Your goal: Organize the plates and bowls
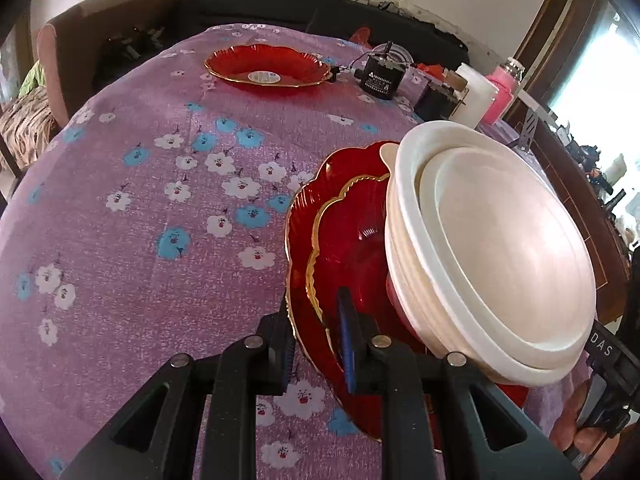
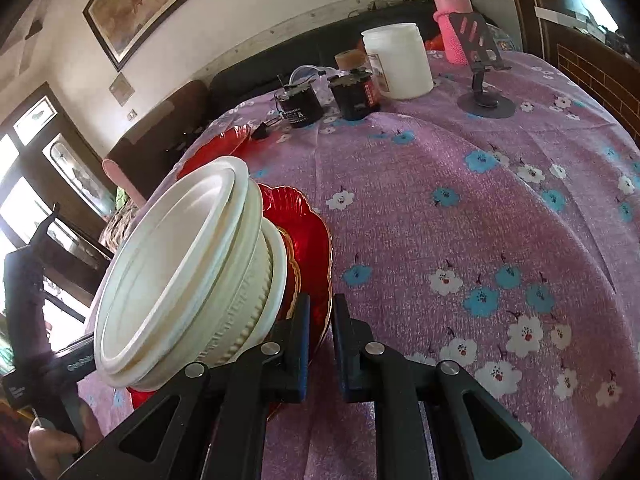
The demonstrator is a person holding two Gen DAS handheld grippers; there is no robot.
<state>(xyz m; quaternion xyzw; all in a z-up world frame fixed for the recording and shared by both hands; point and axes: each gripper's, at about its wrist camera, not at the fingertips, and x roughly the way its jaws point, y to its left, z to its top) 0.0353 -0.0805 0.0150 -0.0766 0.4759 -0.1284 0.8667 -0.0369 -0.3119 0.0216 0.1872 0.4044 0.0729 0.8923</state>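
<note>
A stack of white bowls [image 1: 500, 248] [image 2: 172, 264] sits on a small gold-rimmed red plate [image 1: 352, 248], which rests on a larger red plate [image 1: 300, 240] [image 2: 312, 232]. My left gripper [image 1: 316, 308] is shut on the red plates' rim at one side. My right gripper [image 2: 322, 304] is shut on the large plate's rim at the opposite side. Each view shows the other gripper and the hand holding it beyond the bowls. Another red plate [image 1: 268, 66] [image 2: 232, 136] lies at the far side of the purple flowered tablecloth [image 1: 160, 200] [image 2: 480, 200].
At the far end of the table stand two black motor boxes [image 2: 300, 110] [image 2: 354, 94], a white jar [image 1: 478, 96] [image 2: 400, 60], a pink bottle [image 1: 502, 88] [image 2: 452, 28] and a phone stand [image 2: 484, 92]. A dark sofa [image 1: 280, 4] runs behind the table.
</note>
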